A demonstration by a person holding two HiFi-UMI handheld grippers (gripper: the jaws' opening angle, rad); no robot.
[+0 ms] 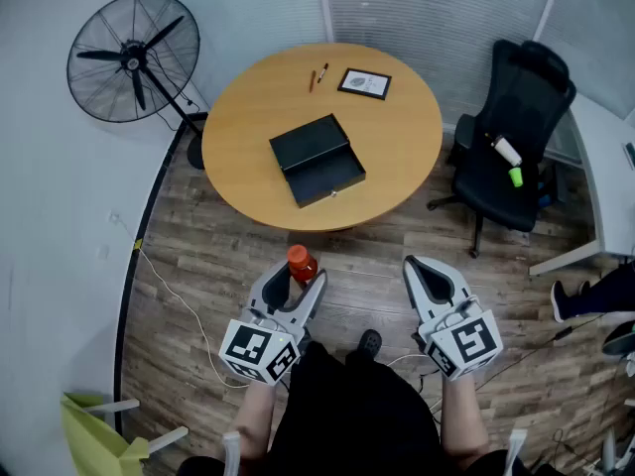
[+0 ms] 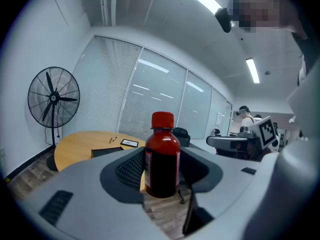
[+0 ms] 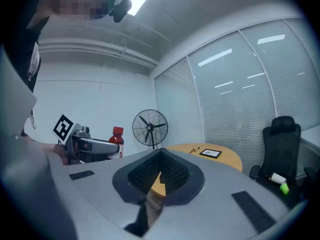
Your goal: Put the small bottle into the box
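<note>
Reaching forward side by side, almost level, both hands stop short of the round light-wood table (image 1: 397,137). The left gripper (image 1: 300,278) has its grey jaws clamped on the small red plastic bottle with a red cap (image 2: 161,156), which stands upright in the air just off the table's near edge. The right gripper (image 1: 417,264) has its jaws closed together with nothing between them. The open black metal box (image 1: 317,159) lies at the table's middle, well apart from the bottle.
</note>
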